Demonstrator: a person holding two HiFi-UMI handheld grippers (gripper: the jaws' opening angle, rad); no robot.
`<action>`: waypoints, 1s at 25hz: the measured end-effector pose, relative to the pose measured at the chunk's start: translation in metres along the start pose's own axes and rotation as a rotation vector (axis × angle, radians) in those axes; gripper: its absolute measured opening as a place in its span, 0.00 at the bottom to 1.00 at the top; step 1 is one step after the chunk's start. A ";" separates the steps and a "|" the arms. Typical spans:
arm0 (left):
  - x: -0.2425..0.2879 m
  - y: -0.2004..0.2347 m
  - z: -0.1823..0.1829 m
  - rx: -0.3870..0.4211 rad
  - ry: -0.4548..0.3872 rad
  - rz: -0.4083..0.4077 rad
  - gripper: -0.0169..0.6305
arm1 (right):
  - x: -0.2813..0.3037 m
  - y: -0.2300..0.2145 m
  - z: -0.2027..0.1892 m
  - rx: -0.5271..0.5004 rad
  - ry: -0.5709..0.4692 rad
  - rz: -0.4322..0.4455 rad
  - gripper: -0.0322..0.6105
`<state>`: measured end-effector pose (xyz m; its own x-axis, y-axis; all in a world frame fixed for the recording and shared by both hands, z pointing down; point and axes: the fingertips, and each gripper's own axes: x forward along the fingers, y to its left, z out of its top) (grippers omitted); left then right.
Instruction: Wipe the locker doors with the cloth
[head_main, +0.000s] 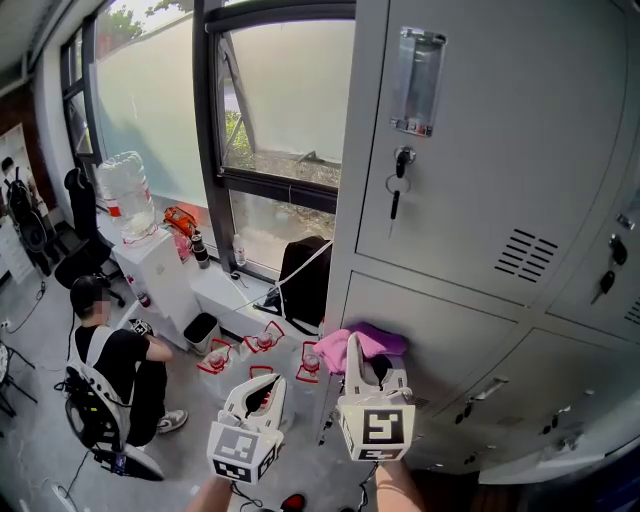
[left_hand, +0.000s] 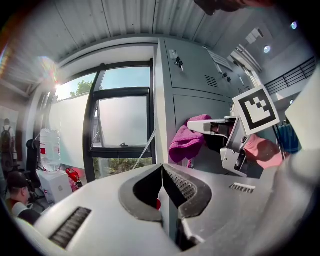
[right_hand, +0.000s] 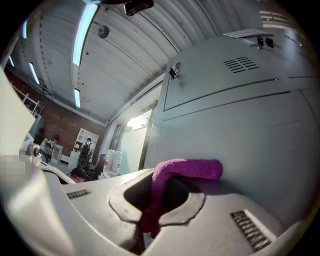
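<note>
A pink-purple cloth (head_main: 362, 345) hangs from my right gripper (head_main: 356, 352), which is shut on it and holds it against a lower grey locker door (head_main: 450, 345). In the right gripper view the cloth (right_hand: 187, 170) folds over the jaws and touches the door (right_hand: 260, 135). My left gripper (head_main: 262, 392) hangs lower left, away from the lockers, jaws shut on nothing. The left gripper view shows the jaws (left_hand: 161, 182) pressed together, with the cloth (left_hand: 187, 141) and right gripper beyond. The upper locker door (head_main: 480, 140) carries keys (head_main: 398, 185) in its lock.
A window (head_main: 285, 100) stands left of the lockers. Below it are a water dispenser (head_main: 150, 255) with a bottle, a black bag (head_main: 305, 275) and several red-and-white items on the floor. A person in black (head_main: 115, 365) crouches at lower left.
</note>
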<state>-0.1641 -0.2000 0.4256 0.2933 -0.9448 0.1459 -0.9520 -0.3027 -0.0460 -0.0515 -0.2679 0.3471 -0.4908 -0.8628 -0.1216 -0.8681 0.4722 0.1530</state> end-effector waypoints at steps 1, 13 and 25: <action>0.001 -0.002 0.000 0.000 -0.002 -0.005 0.07 | -0.002 -0.003 -0.001 -0.003 0.002 -0.006 0.10; 0.015 -0.042 0.006 0.009 -0.012 -0.104 0.07 | -0.041 -0.049 -0.008 -0.038 0.043 -0.120 0.10; 0.031 -0.091 0.013 0.019 -0.025 -0.203 0.07 | -0.094 -0.111 -0.014 -0.046 0.079 -0.268 0.10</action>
<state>-0.0671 -0.2033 0.4214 0.4811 -0.8671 0.1293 -0.8715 -0.4890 -0.0370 0.0921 -0.2423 0.3556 -0.2355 -0.9680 -0.0873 -0.9609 0.2184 0.1700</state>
